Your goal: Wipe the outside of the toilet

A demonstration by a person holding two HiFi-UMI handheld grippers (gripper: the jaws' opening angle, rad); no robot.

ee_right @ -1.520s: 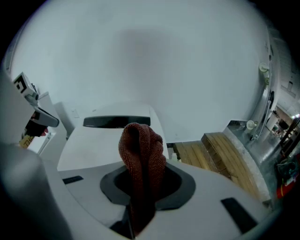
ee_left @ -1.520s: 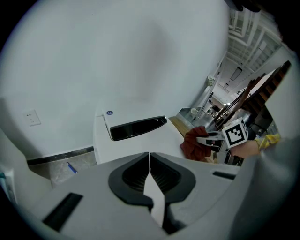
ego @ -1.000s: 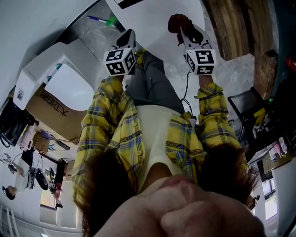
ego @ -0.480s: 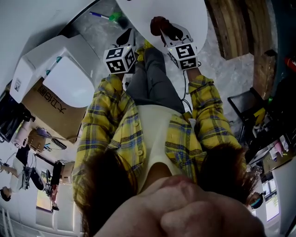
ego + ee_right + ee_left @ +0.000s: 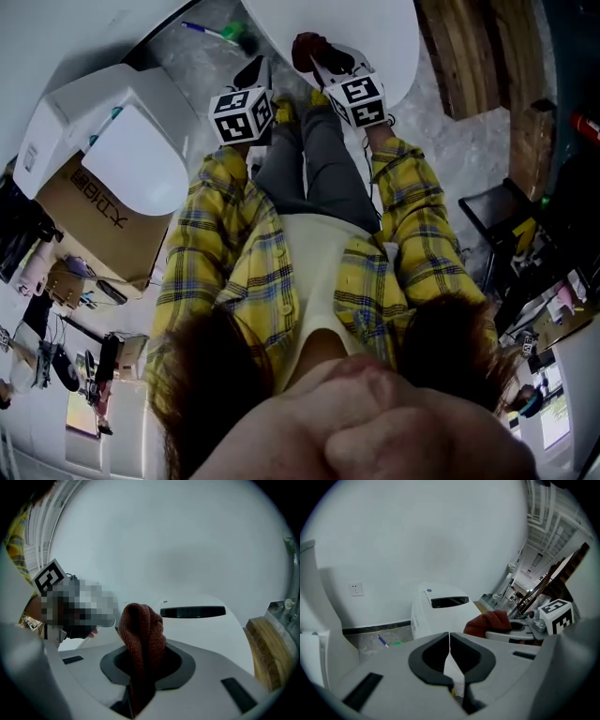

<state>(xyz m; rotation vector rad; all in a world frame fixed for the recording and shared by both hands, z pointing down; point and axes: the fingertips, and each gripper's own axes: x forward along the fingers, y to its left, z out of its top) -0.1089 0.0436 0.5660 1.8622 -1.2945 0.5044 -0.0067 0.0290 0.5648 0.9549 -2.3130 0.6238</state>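
Note:
A white toilet (image 5: 366,33) stands at the top of the head view, just beyond my knees. My right gripper (image 5: 317,58) is shut on a red-brown cloth (image 5: 307,47) that rests against the toilet's near left side. In the right gripper view the cloth (image 5: 140,634) bulges up out of the right gripper (image 5: 139,667), with the toilet's tank (image 5: 197,620) behind it. To its left my left gripper (image 5: 255,71) hovers beside the toilet, shut on nothing. In the left gripper view the left gripper (image 5: 450,639) faces the tank (image 5: 436,616), with the cloth (image 5: 487,623) at the right.
A second white toilet (image 5: 122,150) sits at the left on a cardboard box (image 5: 103,211). A blue pen (image 5: 199,29) and a green object (image 5: 246,39) lie on the grey floor between the toilets. Wooden boards (image 5: 469,56) stand to the right. The white wall (image 5: 417,536) rises behind.
My right gripper has carried the cloth leftward and nearer along the toilet's side, closing on the left gripper. The left gripper has hardly moved.

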